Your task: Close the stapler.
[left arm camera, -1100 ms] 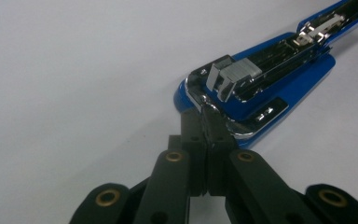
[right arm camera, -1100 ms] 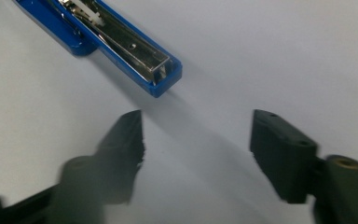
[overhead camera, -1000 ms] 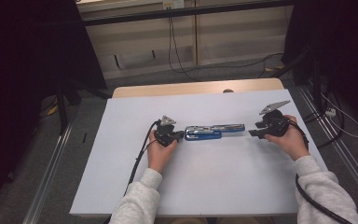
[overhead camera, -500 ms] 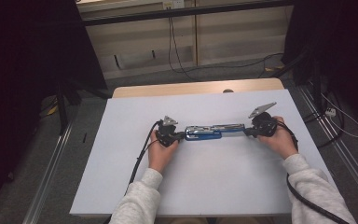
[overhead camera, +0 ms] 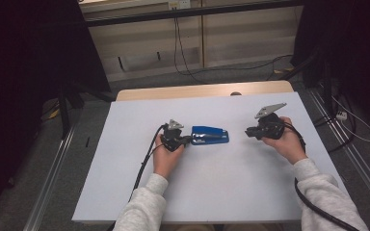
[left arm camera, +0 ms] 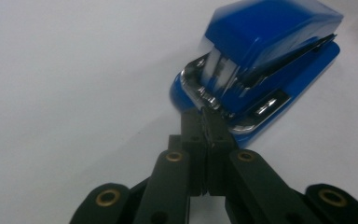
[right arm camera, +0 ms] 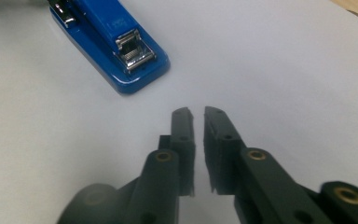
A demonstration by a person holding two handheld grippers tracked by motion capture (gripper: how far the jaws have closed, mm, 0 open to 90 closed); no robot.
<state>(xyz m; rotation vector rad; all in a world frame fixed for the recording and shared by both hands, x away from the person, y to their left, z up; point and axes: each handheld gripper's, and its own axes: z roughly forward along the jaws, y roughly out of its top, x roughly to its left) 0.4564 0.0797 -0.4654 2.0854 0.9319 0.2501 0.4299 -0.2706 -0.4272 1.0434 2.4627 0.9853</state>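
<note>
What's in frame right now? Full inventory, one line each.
stapler: 1, blue with metal parts, lying mid-table between the two grippers
table sheet: 1, white, covers most of the tabletop
tabletop: 1, light wood, bare strip along the far edge
floor cables: several, black, on the grey floor beyond the table
left gripper: 1, black, jaws closed together with tips at the stapler's metal end; whether they pinch a part of it is unclear
right gripper: 1, black, jaws nearly closed with a narrow gap, holding nothing, apart from the stapler on the right
gripper cables: 2, black, trailing back along each forearm
sleeves: 2, light grey, entering from the bottom edge
</note>
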